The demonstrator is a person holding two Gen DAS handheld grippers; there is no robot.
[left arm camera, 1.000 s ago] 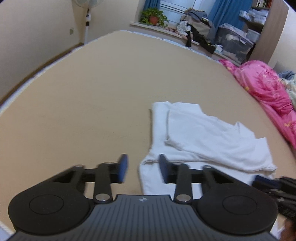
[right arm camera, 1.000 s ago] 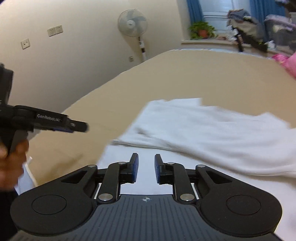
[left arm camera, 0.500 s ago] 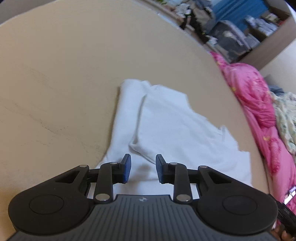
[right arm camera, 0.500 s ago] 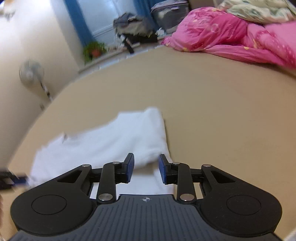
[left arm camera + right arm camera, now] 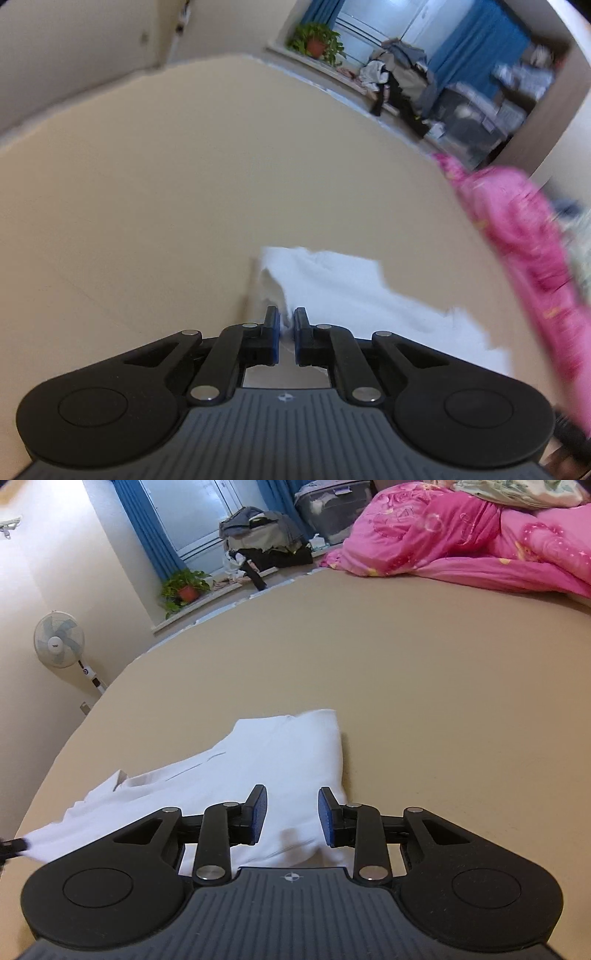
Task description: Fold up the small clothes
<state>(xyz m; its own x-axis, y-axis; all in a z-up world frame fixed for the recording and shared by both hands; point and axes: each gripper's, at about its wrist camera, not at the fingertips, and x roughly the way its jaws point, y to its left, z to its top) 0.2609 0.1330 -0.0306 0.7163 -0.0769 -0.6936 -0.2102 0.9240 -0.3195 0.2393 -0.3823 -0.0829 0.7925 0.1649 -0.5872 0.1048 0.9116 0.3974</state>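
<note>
A white garment [image 5: 280,768] lies on a tan bed [image 5: 443,686] near its front edge. The left claw [image 5: 286,322] pinches a raised fold (blurred view); the right claw [image 5: 292,805] is spread wide over the cloth, holding nothing.

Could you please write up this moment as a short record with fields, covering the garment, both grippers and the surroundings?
surface: tan bed
garment: white garment, partly folded, lying on the bed
left gripper: jaws nearly closed, pinching an edge of the garment
right gripper: jaws open, over the garment's near edge, holding nothing
beside: pink quilt along the far side of the bed
background: standing fan, potted plant
</note>
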